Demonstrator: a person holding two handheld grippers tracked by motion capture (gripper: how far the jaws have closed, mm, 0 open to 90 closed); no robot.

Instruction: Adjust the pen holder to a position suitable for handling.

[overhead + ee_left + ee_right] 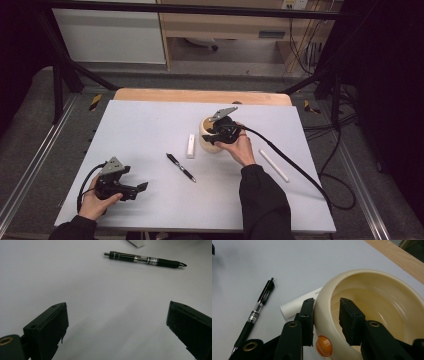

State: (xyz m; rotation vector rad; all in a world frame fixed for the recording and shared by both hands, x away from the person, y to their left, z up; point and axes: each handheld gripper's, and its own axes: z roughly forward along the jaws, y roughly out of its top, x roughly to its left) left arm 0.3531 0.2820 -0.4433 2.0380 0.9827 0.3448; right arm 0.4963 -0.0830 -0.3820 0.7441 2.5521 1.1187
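Two white tubes [190,146] and a pen [181,167] flank the bowl [209,142].

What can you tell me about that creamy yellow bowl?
The bowl is cream-coloured, round and smooth, likely plastic, with a thick rolled rim and an orange knob low on its outside. It stands upright and empty on the white table, beside a white tube. The right gripper straddles its wall, one jaw outside, one inside.

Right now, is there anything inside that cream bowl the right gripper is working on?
Empty, as far as visible. The bowl shows bare cream inside; the right gripper straddles its rim, one jaw inside, one outside.
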